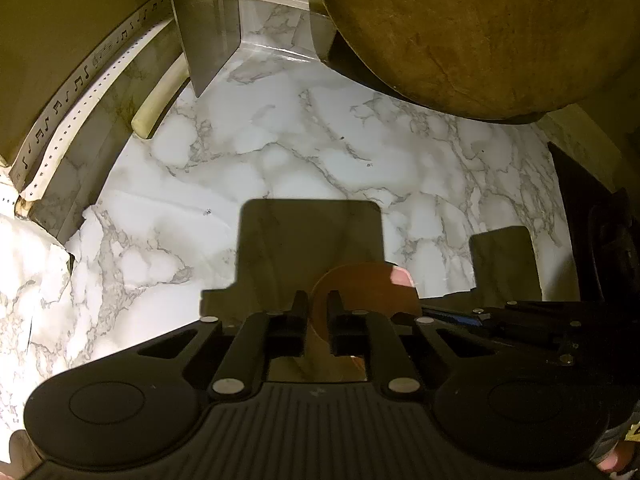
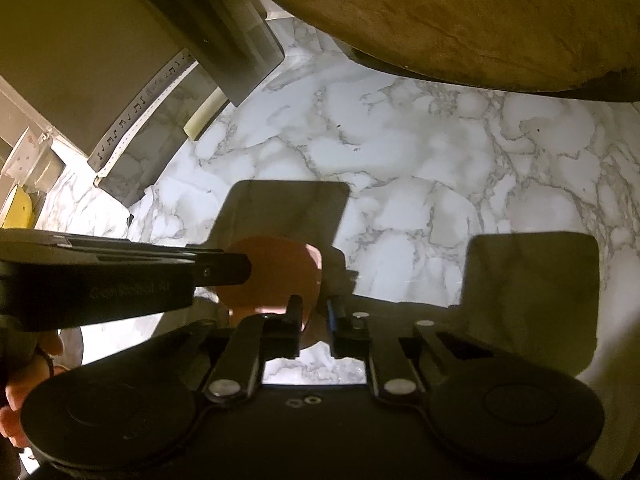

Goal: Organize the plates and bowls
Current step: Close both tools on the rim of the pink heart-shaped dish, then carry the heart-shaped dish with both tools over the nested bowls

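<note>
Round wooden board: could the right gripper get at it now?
Probably yes: open marble counter lies between the right gripper and the wooden board, though its jaws are shut.

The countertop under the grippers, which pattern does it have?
White marble pattern with grey veins on the countertop; the right wrist view shows it best.

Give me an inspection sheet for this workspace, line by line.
Surface: marble-look countertop, lit, with shadows.
Job's things: small orange plate, both grippers on its rim.
Clutter: round wooden board at the back; cream stick by the wall.
Grippers: left gripper shut on the plate; right gripper shut on it too.
Cables: nothing seen.
Surroundings: music-note tape strip, steel panel.
</note>
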`<state>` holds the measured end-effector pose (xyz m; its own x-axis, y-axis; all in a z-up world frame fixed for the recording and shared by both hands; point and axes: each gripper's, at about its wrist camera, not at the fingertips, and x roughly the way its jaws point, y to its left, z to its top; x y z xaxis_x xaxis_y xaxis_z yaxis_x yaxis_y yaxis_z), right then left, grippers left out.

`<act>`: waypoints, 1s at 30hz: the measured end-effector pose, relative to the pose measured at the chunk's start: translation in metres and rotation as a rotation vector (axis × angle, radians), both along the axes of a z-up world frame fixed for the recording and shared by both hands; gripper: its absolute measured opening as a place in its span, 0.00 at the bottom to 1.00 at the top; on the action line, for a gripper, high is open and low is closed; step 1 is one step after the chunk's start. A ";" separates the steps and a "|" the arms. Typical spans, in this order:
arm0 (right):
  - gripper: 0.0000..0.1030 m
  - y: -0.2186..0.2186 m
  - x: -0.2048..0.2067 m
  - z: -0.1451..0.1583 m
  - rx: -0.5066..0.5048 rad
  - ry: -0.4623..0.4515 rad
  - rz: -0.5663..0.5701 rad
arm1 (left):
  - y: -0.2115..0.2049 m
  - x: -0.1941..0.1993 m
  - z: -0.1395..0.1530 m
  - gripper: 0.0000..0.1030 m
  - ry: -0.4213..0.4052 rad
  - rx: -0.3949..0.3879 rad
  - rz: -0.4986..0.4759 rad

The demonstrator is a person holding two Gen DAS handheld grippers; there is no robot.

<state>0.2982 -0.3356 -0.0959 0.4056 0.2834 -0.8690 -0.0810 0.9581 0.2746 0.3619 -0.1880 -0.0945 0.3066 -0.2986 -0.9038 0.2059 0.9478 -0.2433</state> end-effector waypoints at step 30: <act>0.04 0.021 -0.067 0.084 -0.007 -0.147 -0.015 | 0.019 -0.081 0.091 0.08 -0.160 -0.017 -0.004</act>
